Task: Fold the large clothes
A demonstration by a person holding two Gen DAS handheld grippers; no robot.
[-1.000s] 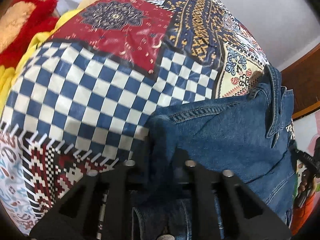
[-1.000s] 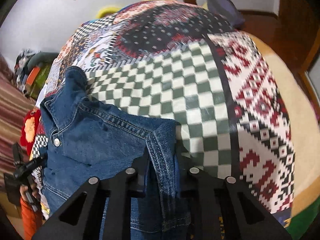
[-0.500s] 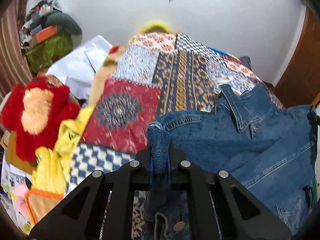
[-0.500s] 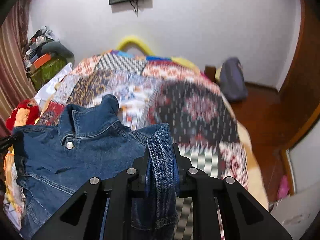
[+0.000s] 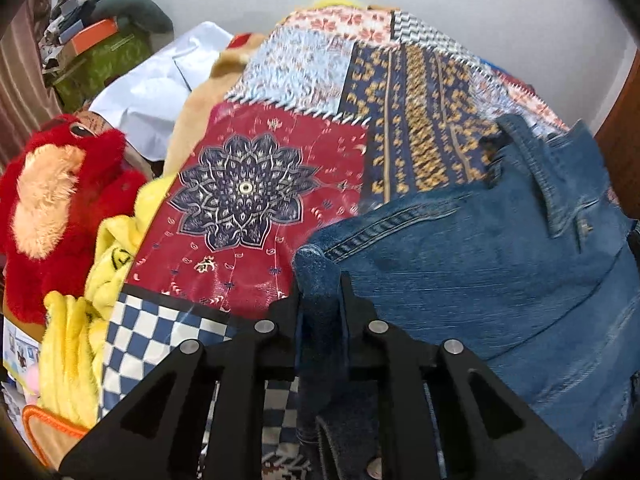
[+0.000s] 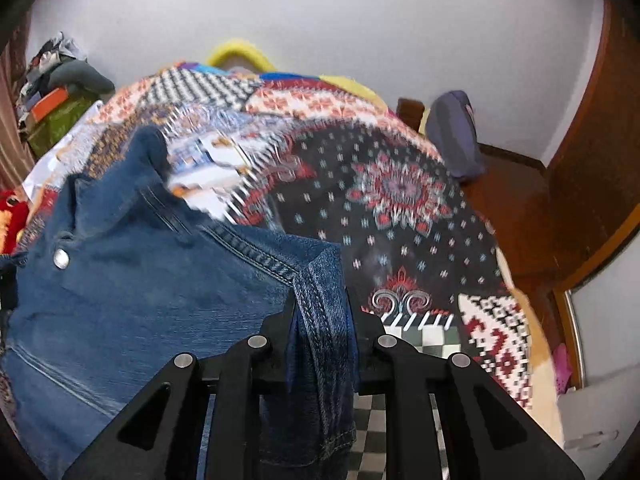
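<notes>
A blue denim jacket [image 5: 500, 264] hangs stretched between my two grippers above a patchwork bedspread [image 5: 256, 184]. My left gripper [image 5: 320, 292] is shut on the jacket's left shoulder seam. My right gripper [image 6: 320, 300] is shut on the other shoulder seam of the jacket [image 6: 132, 280]. The collar stands up in both views, and a metal button [image 6: 61, 258] shows near it in the right wrist view. The jacket's lower part drops out of sight below the fingers.
A red plush toy [image 5: 52, 208] and yellow cloth [image 5: 80, 344] lie at the bed's left edge, with a white sheet [image 5: 160, 92] and piled clutter [image 5: 92, 40] beyond. A purple bag [image 6: 456, 136] and wooden door [image 6: 592, 152] are at the right. Bedspread [image 6: 392, 200] fills the middle.
Both grippers lifted the jacket off the bed and tilted up a second ago. Since half a second ago they have dipped forward again, the jacket still held at both shoulders.
</notes>
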